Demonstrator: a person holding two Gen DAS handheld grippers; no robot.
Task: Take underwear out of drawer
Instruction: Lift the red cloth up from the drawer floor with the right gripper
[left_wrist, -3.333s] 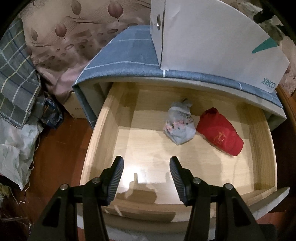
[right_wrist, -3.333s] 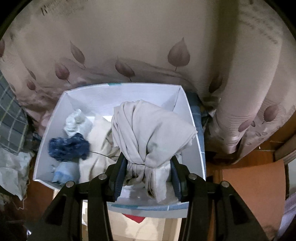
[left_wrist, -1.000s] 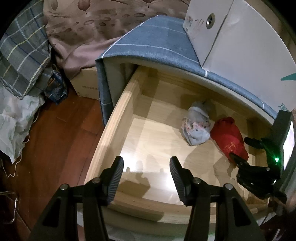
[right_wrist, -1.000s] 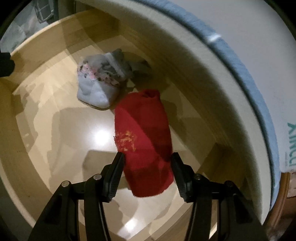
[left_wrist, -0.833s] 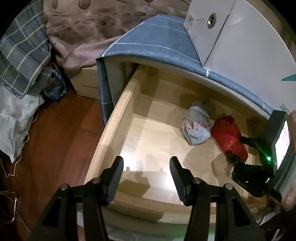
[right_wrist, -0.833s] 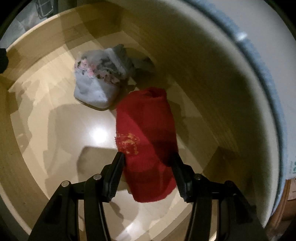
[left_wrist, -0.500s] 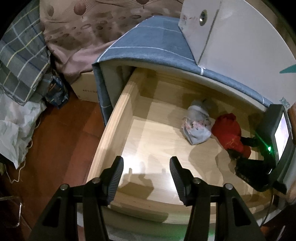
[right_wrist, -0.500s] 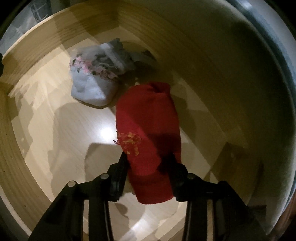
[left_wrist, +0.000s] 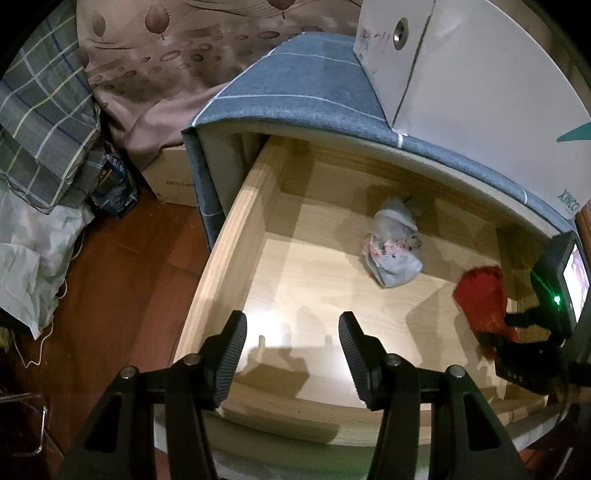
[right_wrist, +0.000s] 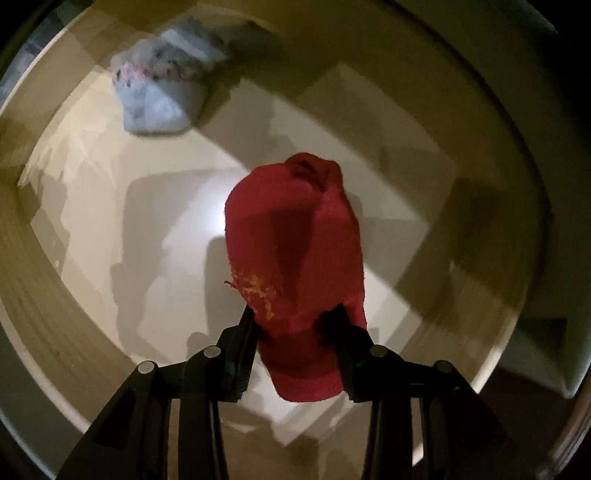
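Pale wood lines the open drawer (left_wrist: 229, 229), which fills the middle of the left wrist view under a blue-grey checked cabinet top (left_wrist: 295, 88). Two pieces of underwear are in it. A light grey piece with pink floral trim (left_wrist: 393, 247) lies balled on the drawer floor toward the back, right of centre; in the right wrist view it sits blurred at the upper left. The red piece (right_wrist: 295, 258) is at the right edge of the left wrist view, clamped by the right gripper (right_wrist: 291, 325), whose jaws have just been closing and now press on its lower part from both sides; the cloth bulges above and below them, over the drawer floor. The left gripper (left_wrist: 291, 332) hangs over the drawer's front edge at the bottom of its frame, jaws apart with nothing between them. A white box (left_wrist: 480, 74) stands on the cabinet top at the upper right. Plaid cloth (left_wrist: 40, 122) is piled at the left.
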